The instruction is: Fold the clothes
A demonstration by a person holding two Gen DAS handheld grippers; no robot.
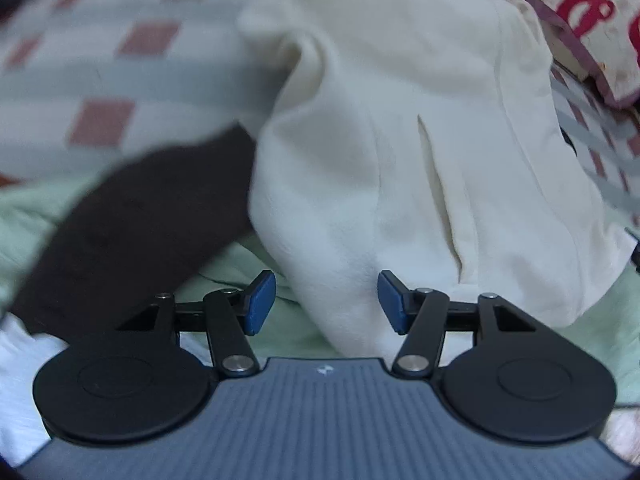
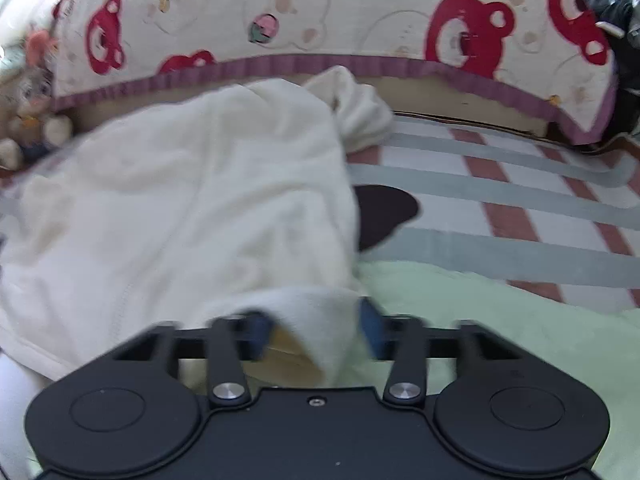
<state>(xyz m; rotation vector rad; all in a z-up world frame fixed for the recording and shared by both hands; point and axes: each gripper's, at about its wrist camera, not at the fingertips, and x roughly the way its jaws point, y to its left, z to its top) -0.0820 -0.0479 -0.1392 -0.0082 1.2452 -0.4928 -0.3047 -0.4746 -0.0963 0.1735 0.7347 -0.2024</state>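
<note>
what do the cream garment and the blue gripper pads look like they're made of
Cream garment: looks like soft fleece or plush knit, with a fuzzy matte nap and thick rounded folds. Pads of the left gripper: probably rubber or silicone, smooth, matte and blue.

The work surface is a bed covered by a checked sheet (image 2: 520, 200) with grey bands and dull-red squares. At 12 o'clock in the right wrist view stands a cream headboard cover (image 2: 320, 12) with red bear prints and purple trim. A plush toy (image 2: 28, 128) sits at 9 o'clock. Lighting is soft and even.
</note>
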